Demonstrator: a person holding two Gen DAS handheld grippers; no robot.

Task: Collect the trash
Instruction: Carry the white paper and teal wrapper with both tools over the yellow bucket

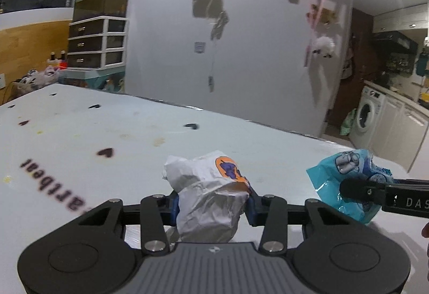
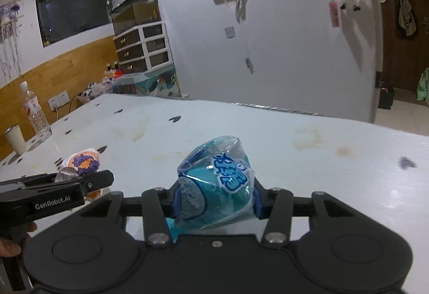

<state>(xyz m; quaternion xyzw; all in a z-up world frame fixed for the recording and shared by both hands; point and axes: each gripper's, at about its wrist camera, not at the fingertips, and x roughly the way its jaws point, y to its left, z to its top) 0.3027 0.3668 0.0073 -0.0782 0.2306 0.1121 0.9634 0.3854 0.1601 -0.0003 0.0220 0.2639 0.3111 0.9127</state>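
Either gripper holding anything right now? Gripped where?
Both. Left gripper clamps the crumpled white wrapper across its lower bunched part. Right gripper clamps the blue packet across its lower half.

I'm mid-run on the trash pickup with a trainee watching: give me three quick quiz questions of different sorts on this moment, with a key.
1. True or false: the left tongs are shut on the crumpled white wrapper with the orange and purple print.
2. Multiple choice: what do the right tongs hold? A) a plastic water bottle B) a blue plastic snack bag C) a white cup
3. Fill in: at the far left of the table, the white cup stands beside a clear plastic ____.

Key:
1. True.
2. B, the blue plastic snack bag.
3. Bottle: the water bottle stands upright next to the cup.
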